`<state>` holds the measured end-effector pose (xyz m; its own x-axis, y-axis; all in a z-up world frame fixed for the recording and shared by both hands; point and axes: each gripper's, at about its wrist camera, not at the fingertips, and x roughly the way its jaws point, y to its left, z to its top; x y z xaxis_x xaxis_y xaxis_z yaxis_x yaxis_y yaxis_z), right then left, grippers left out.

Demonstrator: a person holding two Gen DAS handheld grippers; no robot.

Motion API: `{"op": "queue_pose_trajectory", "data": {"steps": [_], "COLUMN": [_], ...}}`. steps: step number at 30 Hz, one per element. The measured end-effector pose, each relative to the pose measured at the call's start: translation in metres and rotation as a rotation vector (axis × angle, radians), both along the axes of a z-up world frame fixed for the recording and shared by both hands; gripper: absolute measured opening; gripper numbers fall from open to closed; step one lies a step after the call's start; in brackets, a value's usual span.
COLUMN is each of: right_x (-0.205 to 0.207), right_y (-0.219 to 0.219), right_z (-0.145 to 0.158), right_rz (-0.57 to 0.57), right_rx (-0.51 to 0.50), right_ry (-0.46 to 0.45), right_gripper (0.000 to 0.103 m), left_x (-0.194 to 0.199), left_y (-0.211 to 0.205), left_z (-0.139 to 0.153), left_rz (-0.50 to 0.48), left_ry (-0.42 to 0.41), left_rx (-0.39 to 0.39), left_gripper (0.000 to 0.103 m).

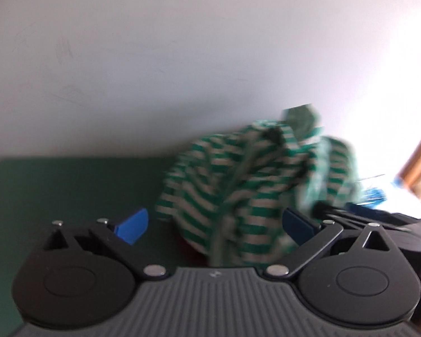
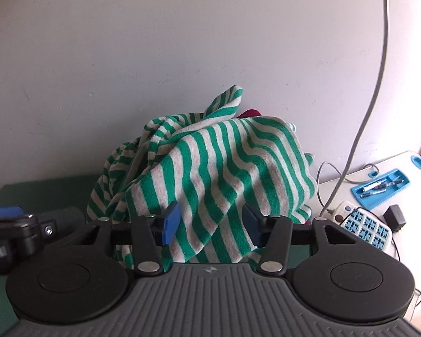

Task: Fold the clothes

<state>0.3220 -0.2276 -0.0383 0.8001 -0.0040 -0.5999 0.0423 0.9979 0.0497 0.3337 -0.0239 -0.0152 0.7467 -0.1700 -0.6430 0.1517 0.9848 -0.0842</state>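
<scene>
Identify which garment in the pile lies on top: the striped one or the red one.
The green-and-white striped garment lies on top; the red garment only peeks out behind it.

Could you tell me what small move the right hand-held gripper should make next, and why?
Probably close the right hand-held gripper on the striped garment: its jaws stand open around a hanging fold, and the garment is still a crumpled heap on the green mat.

we see striped garment [image 2: 210, 168]: soft knit cloth, matt (fuzzy nap) | counter [image 1: 70, 185]: matt green | fingers [image 2: 171, 221]: smooth blue plastic | wall [image 2: 154, 42]: matt, scuffed
</scene>
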Motion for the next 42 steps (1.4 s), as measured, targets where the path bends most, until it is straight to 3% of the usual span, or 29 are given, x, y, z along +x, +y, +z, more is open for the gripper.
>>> {"op": "queue_pose_trajectory", "data": {"steps": [2, 4, 5, 9, 12, 14, 15, 18, 20, 21, 22, 24, 26, 28, 32, 36, 39, 42], "right_x": [0.006, 0.006, 0.006, -0.026, -0.063, -0.073, -0.077, -0.083, -0.092, -0.096, -0.1, -0.106, -0.115, -0.126, -0.145, -0.172, -0.192, -0.175], "right_y": [0.009, 0.005, 0.003, -0.019, -0.026, -0.027, -0.028, -0.035, -0.033, -0.032, -0.031, -0.031, -0.03, -0.029, -0.033, -0.034, -0.019, -0.019], "right_z": [-0.008, -0.014, -0.016, -0.018, -0.024, -0.031, -0.034, -0.035, -0.038, -0.039, -0.043, -0.049, -0.052, -0.055, -0.051, -0.035, -0.017, -0.012], "right_rz": [-0.001, -0.007, -0.011, -0.05, -0.029, -0.016, -0.009, -0.024, -0.025, -0.026, -0.024, -0.021, -0.018, -0.012, 0.01, 0.086, 0.129, 0.14], "right_rx": [-0.067, -0.052, -0.044, 0.013, -0.03, -0.033, -0.034, 0.009, -0.012, -0.024, -0.032, -0.036, -0.04, -0.043, 0.011, 0.095, 0.028, 0.018], "right_ry": [0.018, 0.016, 0.015, -0.054, -0.084, -0.054, -0.038, -0.011, -0.011, -0.011, 0.0, 0.026, 0.035, 0.039, 0.044, 0.016, -0.053, -0.08], "right_gripper": [0.049, 0.033, 0.007, 0.006, 0.006, 0.006, 0.006, 0.006, 0.006, 0.006, 0.006, 0.005, 0.005, 0.005, 0.002, 0.0, 0.0, 0.0], "left_x": [0.002, 0.001, -0.003, -0.019, -0.028, -0.025, -0.022, -0.006, 0.002, 0.006, 0.01, 0.018, 0.024, 0.023, -0.009, -0.051, -0.074, -0.096], "left_y": [-0.012, -0.019, -0.018, -0.016, -0.018, -0.024, -0.028, -0.036, -0.043, -0.048, -0.053, -0.064, -0.071, -0.07, -0.042, 0.018, 0.057, 0.082], "left_z": [-0.004, -0.008, -0.011, -0.022, -0.03, -0.032, -0.033, -0.033, -0.036, -0.039, -0.042, -0.049, -0.061, -0.069, -0.06, -0.039, -0.035, -0.043], "left_rz": [-0.008, -0.036, -0.061, -0.162, -0.22, -0.24, -0.245, -0.261, -0.284, -0.288, -0.292, -0.299, -0.303, -0.314, -0.298, -0.284, -0.251, -0.204], "left_ry": [-0.051, -0.07, -0.07, -0.071, -0.075, -0.074, -0.071, -0.045, -0.033, -0.03, -0.027, -0.017, 0.027, 0.061, 0.022, -0.027, -0.038, -0.026], "left_rx": [0.136, 0.191, 0.186, 0.166, 0.169, 0.181, 0.185, 0.122, 0.081, 0.087, 0.093, 0.106, 0.128, 0.11, 0.077, 0.007, 0.007, 0.024], "left_gripper": [0.102, 0.102, 0.102, 0.1, 0.091, 0.09, 0.084, 0.076, 0.083, 0.096, 0.101, 0.101, 0.085, 0.033, 0.004, 0.0, 0.0, 0.0]}}
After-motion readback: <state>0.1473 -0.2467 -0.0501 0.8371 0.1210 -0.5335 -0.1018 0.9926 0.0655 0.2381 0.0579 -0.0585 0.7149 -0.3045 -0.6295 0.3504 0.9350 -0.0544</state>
